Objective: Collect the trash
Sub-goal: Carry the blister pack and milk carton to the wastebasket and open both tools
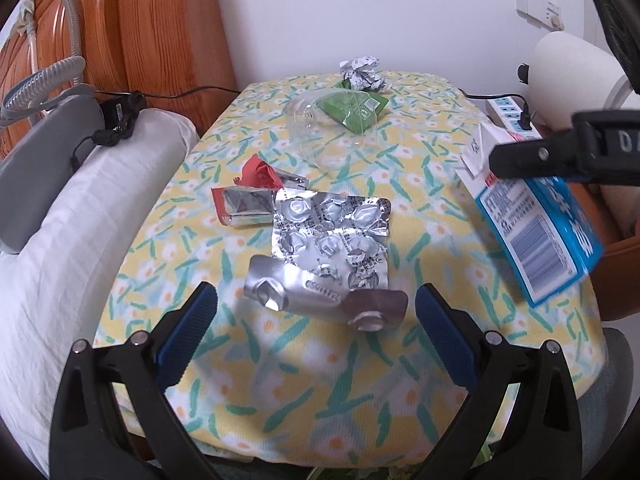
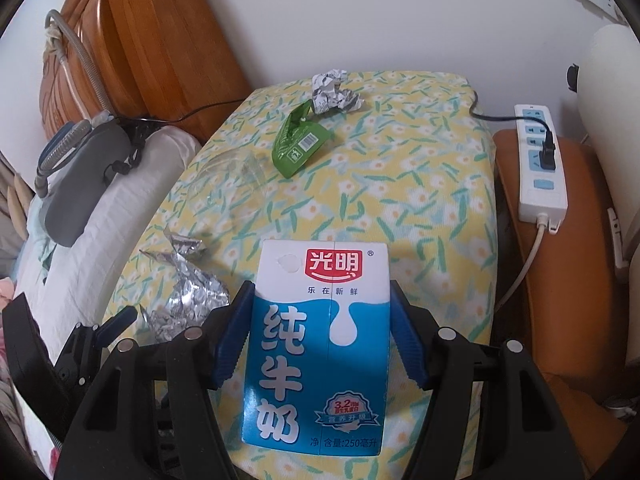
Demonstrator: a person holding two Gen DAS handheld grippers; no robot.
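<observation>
Left wrist view: left gripper [image 1: 316, 304] at bottom centre, jaws spread wide, holding nothing, hovering over silver blister packs [image 1: 332, 236] mid-frame on the floral tabletop [image 1: 420, 216]. Red-and-foil wrapper [image 1: 256, 196] just left of them; green packet [image 1: 354, 108] and crumpled paper [image 1: 360, 72] toward the top. Milk carton [image 1: 540, 232] at right.

Right wrist view: right gripper [image 2: 320, 332] at lower centre, jaws part-way open and clamped on both sides of the milk carton [image 2: 320, 344], tilted above the tabletop [image 2: 420, 200]. Blister packs [image 2: 188, 300] at lower left.
</observation>
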